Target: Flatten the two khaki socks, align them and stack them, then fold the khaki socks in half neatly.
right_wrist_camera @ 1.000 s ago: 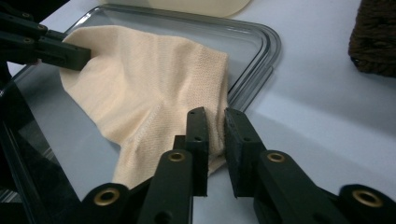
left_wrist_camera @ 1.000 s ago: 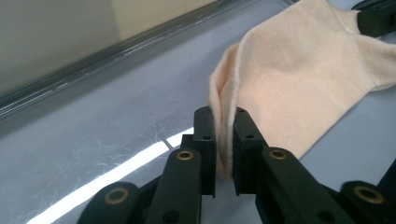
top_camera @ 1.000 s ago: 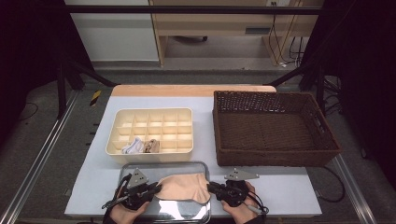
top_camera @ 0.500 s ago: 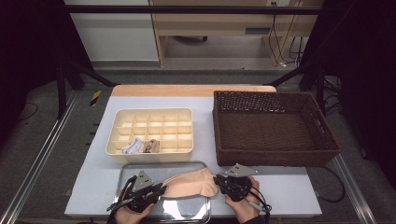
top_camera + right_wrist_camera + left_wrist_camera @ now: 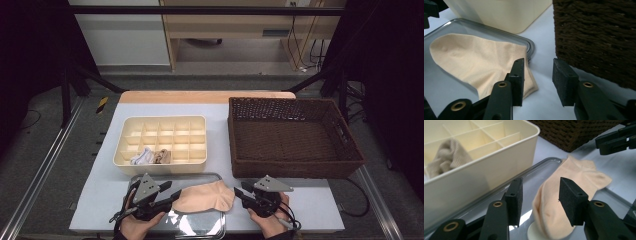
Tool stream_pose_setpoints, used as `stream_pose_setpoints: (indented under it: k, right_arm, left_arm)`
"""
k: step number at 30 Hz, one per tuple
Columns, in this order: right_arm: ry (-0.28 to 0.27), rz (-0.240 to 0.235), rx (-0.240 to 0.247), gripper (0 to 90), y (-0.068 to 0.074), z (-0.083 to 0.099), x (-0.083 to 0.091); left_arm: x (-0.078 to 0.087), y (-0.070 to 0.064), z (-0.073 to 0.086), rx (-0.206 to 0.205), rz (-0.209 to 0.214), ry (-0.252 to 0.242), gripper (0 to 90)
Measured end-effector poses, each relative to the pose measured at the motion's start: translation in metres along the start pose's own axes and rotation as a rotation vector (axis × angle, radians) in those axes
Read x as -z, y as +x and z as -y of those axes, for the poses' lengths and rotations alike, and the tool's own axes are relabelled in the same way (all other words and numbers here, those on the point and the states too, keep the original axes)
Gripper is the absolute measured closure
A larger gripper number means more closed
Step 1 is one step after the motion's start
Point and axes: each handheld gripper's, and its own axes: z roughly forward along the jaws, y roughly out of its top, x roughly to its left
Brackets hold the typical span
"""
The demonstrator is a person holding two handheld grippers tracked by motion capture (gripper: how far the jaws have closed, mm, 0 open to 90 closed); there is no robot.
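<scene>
A peach sock lies flat on a shiny metal tray at the table's near edge, its right end hanging over the tray's rim onto the table. My left gripper is at the sock's left end; in the left gripper view it stands open with the sock under and between the jaws, not pinched. My right gripper is at the sock's right end; in the right gripper view it is open, its left jaw over the corner of the sock.
A cream divided box behind the tray holds a white sock and a beige sock in its front cells. A brown wicker basket stands at the right, close to my right gripper.
Both hands and the sock moved a little away from the near edge. The sock, stretched between the grippers before, now lies loose on the tray with both grippers open.
</scene>
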Motion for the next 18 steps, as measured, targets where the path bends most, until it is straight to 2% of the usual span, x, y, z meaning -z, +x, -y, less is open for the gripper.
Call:
stream_pose_setpoints:
  k: [4,10,15,18]
  right_arm:
    - [-0.007,0.0,-0.019,59.5,-0.002,0.003,0.006]
    - [-0.005,0.004,-0.034,57.2,-0.004,0.006,0.006]
    - [0.001,-0.002,-0.044,56.9,-0.004,0.008,0.001]
    - [0.004,-0.006,-0.052,56.6,-0.003,0.008,-0.002]
  left_arm:
    - [-0.011,-0.012,-0.007,-0.017,0.022,-0.002,58.0]
    - [-0.034,-0.029,-0.01,-0.046,0.044,0.027,67.9]
    - [-0.051,-0.033,-0.009,-0.05,0.056,0.06,73.8]
    - [-0.058,-0.034,-0.006,-0.046,0.079,0.074,77.6]
